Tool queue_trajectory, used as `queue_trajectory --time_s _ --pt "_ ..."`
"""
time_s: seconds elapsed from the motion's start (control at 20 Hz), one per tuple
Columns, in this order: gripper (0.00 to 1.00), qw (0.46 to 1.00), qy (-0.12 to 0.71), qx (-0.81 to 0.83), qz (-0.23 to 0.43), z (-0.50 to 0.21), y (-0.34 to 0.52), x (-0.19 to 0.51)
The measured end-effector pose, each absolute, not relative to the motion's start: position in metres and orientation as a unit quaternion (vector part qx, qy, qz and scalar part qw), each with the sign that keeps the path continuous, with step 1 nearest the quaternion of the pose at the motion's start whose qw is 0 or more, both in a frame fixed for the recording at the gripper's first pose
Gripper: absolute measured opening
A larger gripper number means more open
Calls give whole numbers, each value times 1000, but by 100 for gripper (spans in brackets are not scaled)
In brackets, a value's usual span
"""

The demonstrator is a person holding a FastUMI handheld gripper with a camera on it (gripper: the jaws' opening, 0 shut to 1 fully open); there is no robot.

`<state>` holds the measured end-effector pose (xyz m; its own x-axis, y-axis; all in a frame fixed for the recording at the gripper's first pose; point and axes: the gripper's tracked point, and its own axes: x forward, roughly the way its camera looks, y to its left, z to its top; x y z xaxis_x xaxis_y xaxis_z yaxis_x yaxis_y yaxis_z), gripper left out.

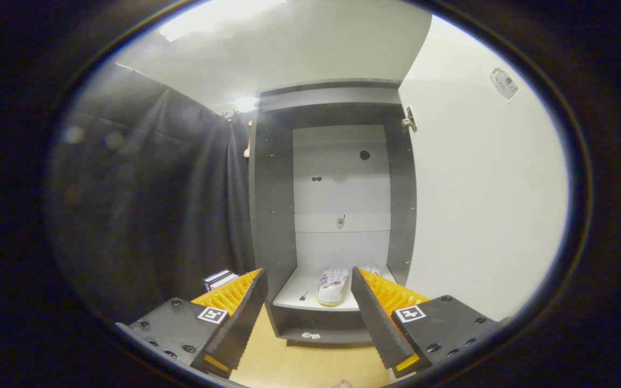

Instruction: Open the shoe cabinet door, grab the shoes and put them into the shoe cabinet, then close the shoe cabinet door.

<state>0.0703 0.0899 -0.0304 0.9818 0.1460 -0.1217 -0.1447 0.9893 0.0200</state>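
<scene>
Tongs (306, 302) wide, empty — we see shoes (333, 285) shelved in the shoe cabinet (273, 215); door (477, 188) left to close.

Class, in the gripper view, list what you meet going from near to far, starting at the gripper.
gripper, fingers open and holding nothing → bare wooden floor → shoe cabinet lower shelf edge → white shoe on the shelf → cabinet back panel.

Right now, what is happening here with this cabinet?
A person points a handheld gripper at the open cabinet. Its fingers are spread apart and hold nothing. A shoe already lies on the bottom shelf, beyond the fingers, with a second partly hidden beside it. The door stands open to the right, so closing it remains.
</scene>
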Motion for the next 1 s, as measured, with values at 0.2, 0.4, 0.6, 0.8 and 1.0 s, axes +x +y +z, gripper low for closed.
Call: queue_trajectory --time_s 0.2,0.4,0.6,0.8,1.0 --pt "96 996 67 13 52 -28 76 20" --pt "96 998 64 24 -1 -19 47 -35" --pt "97 995 69 24 -70 -15 -5 -82" --pt "97 988 66 -5 -140 -4 -80 -112" --pt "96 986 50 -16 -158 10 -166 -112"
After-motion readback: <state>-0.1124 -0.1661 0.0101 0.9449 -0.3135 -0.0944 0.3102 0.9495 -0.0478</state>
